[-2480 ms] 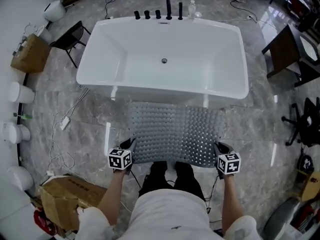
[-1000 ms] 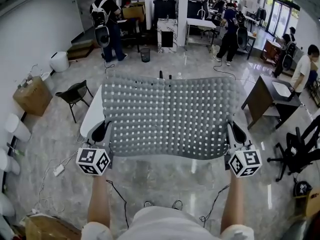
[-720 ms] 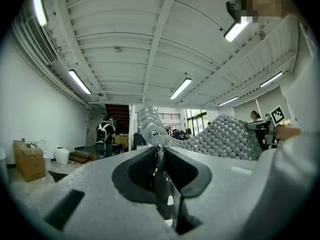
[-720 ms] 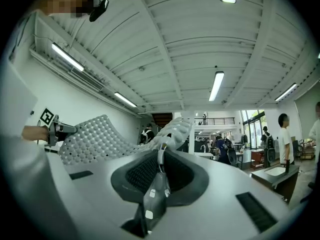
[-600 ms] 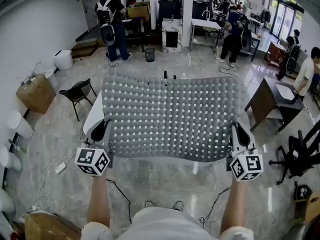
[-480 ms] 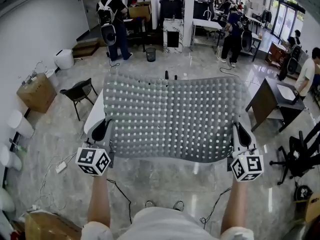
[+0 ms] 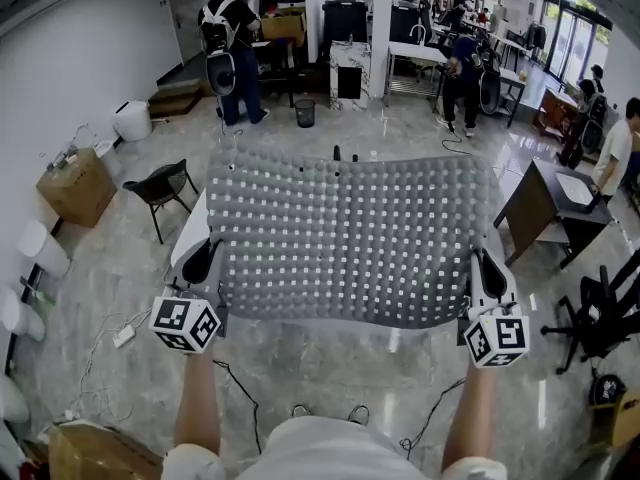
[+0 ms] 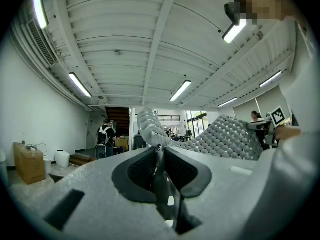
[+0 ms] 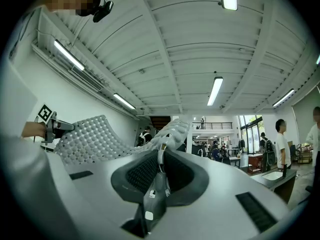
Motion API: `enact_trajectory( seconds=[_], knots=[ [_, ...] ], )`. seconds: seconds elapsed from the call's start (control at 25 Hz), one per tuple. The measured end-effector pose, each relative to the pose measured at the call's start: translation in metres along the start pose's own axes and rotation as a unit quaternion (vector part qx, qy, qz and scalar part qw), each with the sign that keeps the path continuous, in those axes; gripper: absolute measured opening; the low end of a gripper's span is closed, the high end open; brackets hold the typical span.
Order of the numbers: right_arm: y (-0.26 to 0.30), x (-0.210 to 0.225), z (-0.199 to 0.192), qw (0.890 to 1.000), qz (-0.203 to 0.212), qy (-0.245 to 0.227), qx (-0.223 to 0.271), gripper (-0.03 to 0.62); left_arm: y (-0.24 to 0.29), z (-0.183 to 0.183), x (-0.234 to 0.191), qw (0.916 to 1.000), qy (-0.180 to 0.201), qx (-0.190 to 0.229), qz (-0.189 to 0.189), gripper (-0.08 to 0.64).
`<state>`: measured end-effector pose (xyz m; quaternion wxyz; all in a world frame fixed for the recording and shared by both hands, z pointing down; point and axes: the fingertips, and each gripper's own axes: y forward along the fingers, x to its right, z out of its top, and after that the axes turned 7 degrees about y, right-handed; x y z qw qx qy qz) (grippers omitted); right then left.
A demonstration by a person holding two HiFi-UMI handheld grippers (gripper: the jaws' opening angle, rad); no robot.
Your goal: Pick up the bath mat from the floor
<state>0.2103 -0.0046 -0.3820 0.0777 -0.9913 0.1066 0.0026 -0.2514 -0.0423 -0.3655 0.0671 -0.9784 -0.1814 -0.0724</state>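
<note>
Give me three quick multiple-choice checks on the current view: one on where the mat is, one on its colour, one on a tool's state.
1. Where is the bath mat?
A. flat on the floor
B. spread in the air between the left tool and right tool
C. draped over the chair

2. What colour is the bath mat?
A. grey
B. blue
C. red

3. How is the left tool?
A. open and empty
B. shut on the bath mat's edge
C. shut on a cable

Answers: 1 B, the head view shows each tool holding a near corner; 2 A, its studded surface is grey throughout; 3 B, the left gripper view shows the pads pinching the mat's edge.
</note>
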Motion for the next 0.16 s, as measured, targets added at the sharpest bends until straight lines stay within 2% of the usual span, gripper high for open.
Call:
enact_trajectory(
  seconds=[0.16],
  knots=[
    [0.0009,-0.0080,0.0052,1.000,0.002,-0.011,0.002,0.044,-0.0024,0.0058,-0.0049,1.0000,0.002,-0.001,0.000,0.063]
  ],
)
